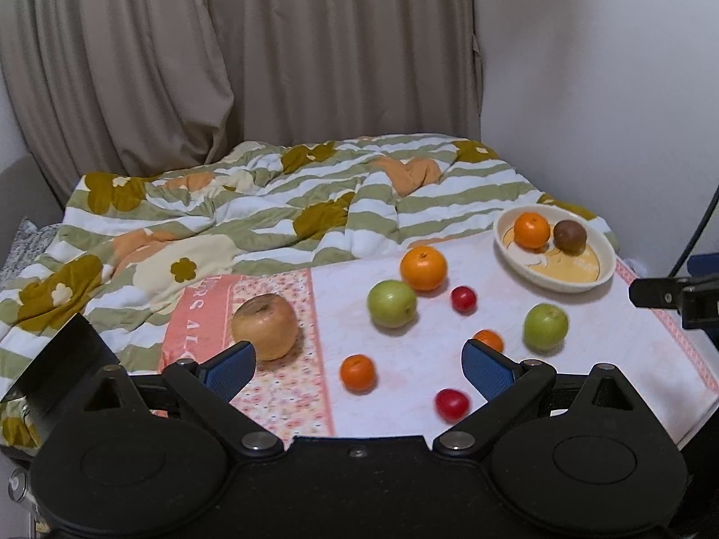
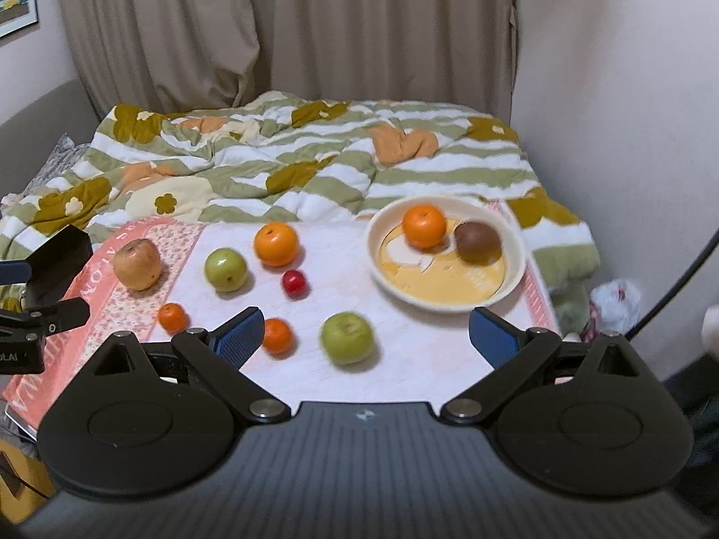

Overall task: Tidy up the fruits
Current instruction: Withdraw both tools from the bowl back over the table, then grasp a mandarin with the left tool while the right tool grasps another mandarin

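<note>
Beige curtain [image 2: 287, 22], striped quilt [image 2: 314, 166], pink cloth [image 2: 418, 359], cream bowl [image 2: 517, 265]

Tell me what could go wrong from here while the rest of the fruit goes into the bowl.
1. The bowl sits near the mat's far right corner beside the rumpled quilt; a nudge might tip it.
2. The round green apple nearest the open right tool could roll away if pinched off-centre.
3. The small red fruit by the open left tool could slip out.

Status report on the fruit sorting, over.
Left gripper and right gripper open, empty. Bowl holds orange and kiwi; rest loose on mat. Path clear.
</note>
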### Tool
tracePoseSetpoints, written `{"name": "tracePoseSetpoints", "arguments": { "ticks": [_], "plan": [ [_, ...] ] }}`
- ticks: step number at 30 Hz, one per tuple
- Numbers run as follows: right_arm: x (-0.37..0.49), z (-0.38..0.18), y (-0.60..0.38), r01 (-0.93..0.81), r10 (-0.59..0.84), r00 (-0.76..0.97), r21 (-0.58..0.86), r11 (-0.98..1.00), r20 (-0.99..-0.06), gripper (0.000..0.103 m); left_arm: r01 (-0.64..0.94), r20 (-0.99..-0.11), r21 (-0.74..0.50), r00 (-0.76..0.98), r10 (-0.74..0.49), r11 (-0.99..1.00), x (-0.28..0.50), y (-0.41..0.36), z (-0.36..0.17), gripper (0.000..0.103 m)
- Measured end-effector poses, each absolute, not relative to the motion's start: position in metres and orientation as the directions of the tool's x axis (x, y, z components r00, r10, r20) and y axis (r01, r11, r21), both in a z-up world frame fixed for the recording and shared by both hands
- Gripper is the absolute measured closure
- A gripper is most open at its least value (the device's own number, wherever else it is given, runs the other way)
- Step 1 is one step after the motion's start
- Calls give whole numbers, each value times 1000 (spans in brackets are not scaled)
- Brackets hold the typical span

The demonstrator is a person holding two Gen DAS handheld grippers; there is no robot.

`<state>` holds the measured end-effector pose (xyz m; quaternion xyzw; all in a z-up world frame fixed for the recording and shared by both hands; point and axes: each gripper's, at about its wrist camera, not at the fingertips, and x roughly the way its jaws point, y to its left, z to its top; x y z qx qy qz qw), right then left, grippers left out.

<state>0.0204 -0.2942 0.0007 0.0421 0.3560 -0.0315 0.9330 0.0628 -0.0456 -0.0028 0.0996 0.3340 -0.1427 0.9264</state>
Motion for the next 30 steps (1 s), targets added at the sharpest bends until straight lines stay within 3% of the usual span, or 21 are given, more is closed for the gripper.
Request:
{"name": "tracePoseSetpoints", "arguments": {
  "ticks": [10,20,26,30],
  "plan": [
    [37,-47,-239,160,-60,724,83,984,-687,0,402,-682,57,685,-258,914,106,-3,-43,3],
    [74,-96,-222,159,-34,710,112,981,-703,0,444,-733,18,615,-290,896,140,-8,-94,6],
    [92,-116,-218,155,-16,702,131,979,-712,0,466,-753,11,586,-299,885,152,-21,-116,15],
    [101,-124,-220,154,4,689,151,977,-724,1,492,-764,19,569,-304,871,157,-32,-125,31]
  ]
}}
